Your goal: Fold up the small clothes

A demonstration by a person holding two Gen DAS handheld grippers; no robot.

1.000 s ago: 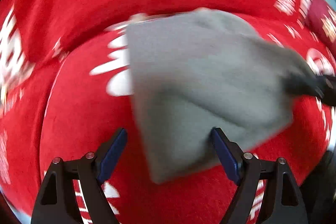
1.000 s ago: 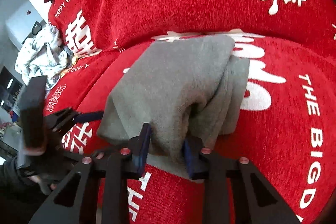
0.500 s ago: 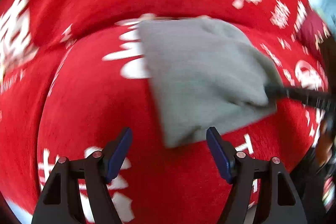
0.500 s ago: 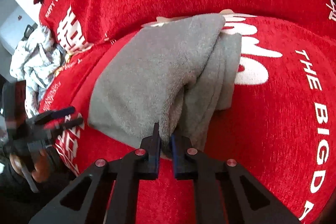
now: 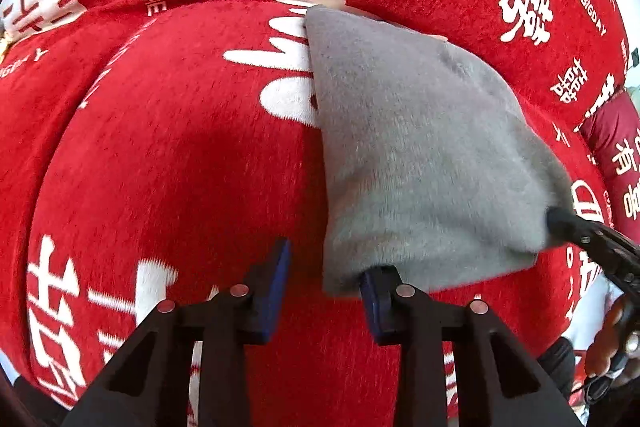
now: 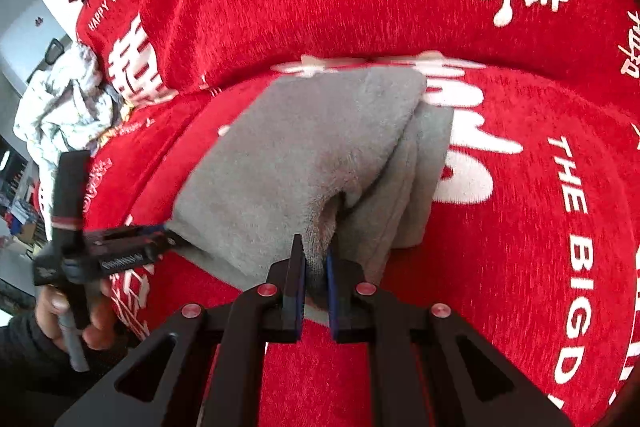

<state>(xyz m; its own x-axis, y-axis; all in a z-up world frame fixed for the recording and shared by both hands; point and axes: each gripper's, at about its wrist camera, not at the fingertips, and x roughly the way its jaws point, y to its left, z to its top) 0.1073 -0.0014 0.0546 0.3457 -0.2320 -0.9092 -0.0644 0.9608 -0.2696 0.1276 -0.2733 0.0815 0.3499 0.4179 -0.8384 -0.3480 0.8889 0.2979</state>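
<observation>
Right wrist: your right tool (image 6: 314,259) clamps the grey cloth (image 6: 304,163); left tool (image 5: 324,275) has been closing at its near corner, not yet pinching. Next, pinch and fold.

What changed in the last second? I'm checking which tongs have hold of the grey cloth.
The right tongs closed from slightly apart onto a bunched edge of the grey cloth and now pinch it. The left tongs have just been closing; their jaws now stand at the cloth's near corner without clearly pinching it. The cloth stays folded on the red cover.
</observation>
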